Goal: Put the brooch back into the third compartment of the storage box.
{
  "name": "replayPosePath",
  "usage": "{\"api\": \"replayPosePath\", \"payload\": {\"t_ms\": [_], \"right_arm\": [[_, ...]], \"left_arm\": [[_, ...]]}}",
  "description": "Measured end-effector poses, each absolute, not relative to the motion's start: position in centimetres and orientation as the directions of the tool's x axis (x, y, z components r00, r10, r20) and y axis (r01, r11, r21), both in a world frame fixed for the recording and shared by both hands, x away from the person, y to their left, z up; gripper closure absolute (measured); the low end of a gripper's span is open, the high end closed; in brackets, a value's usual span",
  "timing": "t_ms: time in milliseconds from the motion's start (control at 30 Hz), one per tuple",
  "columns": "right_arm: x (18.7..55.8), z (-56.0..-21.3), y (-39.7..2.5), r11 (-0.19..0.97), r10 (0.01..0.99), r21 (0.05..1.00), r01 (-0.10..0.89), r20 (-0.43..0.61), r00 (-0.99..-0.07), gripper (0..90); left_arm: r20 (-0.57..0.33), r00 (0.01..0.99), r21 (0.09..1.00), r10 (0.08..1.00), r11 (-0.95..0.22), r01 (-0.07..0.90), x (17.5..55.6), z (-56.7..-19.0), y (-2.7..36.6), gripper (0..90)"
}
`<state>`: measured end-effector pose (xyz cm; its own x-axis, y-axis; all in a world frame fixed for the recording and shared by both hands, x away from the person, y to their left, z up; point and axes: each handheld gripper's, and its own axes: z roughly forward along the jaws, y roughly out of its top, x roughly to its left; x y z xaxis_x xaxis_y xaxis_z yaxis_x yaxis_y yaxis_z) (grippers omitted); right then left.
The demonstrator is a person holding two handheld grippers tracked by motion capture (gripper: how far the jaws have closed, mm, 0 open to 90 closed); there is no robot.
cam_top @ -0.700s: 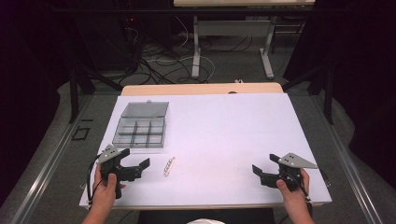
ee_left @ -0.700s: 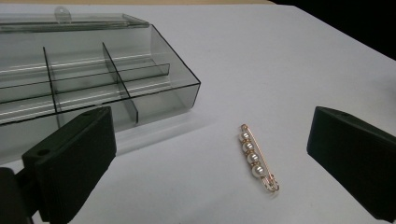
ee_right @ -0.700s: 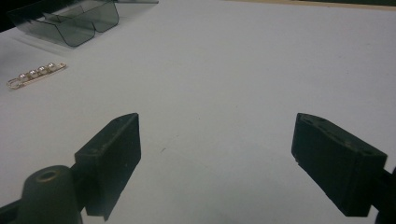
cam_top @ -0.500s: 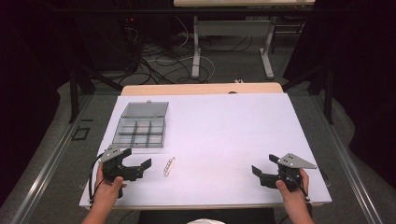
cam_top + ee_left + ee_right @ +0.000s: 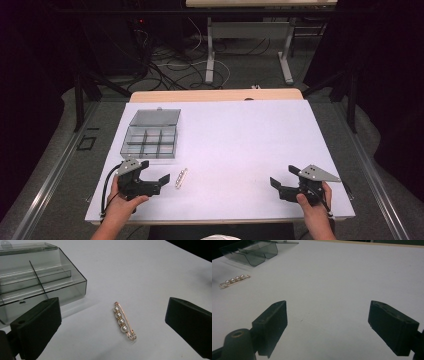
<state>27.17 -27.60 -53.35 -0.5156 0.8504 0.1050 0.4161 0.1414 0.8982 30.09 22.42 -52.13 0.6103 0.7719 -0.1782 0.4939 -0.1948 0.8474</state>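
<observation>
Desk (image 5: 240, 150): white top, wooden strip along the far edge, dark floor with loose cables beyond. Left gripper (image 5: 154, 171): held in the person's left hand (image 5: 122, 202) at the near left corner, jaws spread wide and holding nothing; compared with the frames a moment ago it sits a little nearer the person and slightly lower, jaw spread unchanged. Right gripper (image 5: 282, 176): held in the right hand (image 5: 312, 207) at the near right, jaws likewise wide and empty, position as before. Pearl pin (image 5: 180, 177): lies flat on the desk just right of the left gripper's jaws, untouched, in the same spot as earlier. Compartment box (image 5: 151, 136): clear grey plastic, lid open toward the far side, standing on the left half of the desk beyond the pin; unmoved. View differences: from the high view the pin is a small pale bar; the left gripper view resolves it as a gold safety-pin frame carrying four pearls (image 5: 122, 320), lying between the two jaws and apart from both, with the box's corner and dividers (image 5: 37, 277) close at upper left. The right gripper view places the pin (image 5: 234, 280) and box (image 5: 257, 252) far off at upper left, with bare desk between its jaws.
</observation>
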Motion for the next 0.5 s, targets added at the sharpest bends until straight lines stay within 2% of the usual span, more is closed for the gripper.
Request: {"api": "replayPosePath", "payload": {"t_ms": [300, 500], "right_arm": [[27.2, -53.4, -27.4, 0.139, 0.85, 0.908, 0.396, 0.095, -0.518, 15.1], [26.9, -53.4, -27.4, 0.137, 0.851, 0.906, 0.401, 0.1, -0.516, 15.1]], "left_arm": [[-0.183, 0.614, 0.84, 0.767, -0.203, 0.504, 30.6, -52.1, 20.9, 1.6], [-0.168, 0.626, 0.829, 0.761, -0.234, 0.507, 30.9, -51.9, 20.1, 6.1]]}}
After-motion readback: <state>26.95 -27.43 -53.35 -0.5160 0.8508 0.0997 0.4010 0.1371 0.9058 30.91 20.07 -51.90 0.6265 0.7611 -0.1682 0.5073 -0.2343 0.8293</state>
